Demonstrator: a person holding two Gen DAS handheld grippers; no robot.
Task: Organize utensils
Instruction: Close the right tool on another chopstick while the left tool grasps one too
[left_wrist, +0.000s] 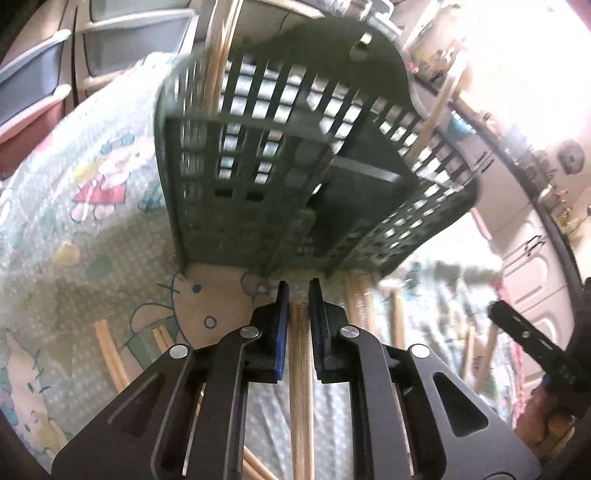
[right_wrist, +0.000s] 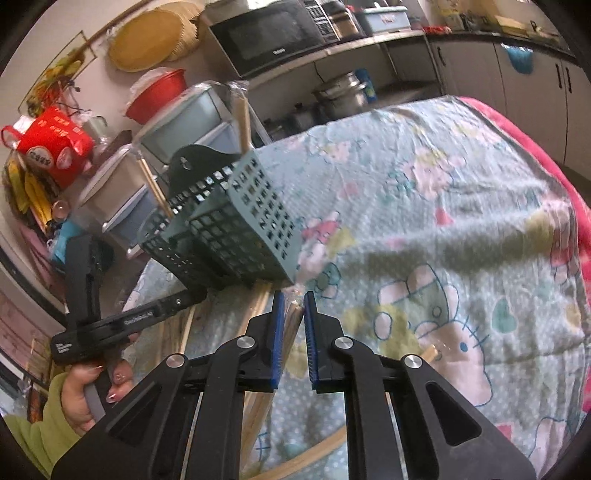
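Your left gripper (left_wrist: 298, 291) has its jaws closed on a pair of wooden chopsticks (left_wrist: 301, 354), which run straight back under the camera. Your right gripper (right_wrist: 293, 301) is clamped the same way on a second bundle (right_wrist: 291, 321), its blunt ends poking up between the blue pads. Both point down at a slant toward the green slotted utensil basket (right_wrist: 236, 221), which stands just ahead on the cartoon-print cloth (right_wrist: 424, 206) covering the tabletop. A few chopsticks (right_wrist: 242, 118) already lean upright in it, so it looks like the place these go. More loose chopsticks (left_wrist: 109, 349) lie on the cloth. Gripping near one end probably leaves the long part free to drop in — mind the divider (left_wrist: 365, 171) and the leaning sticks as you aim.
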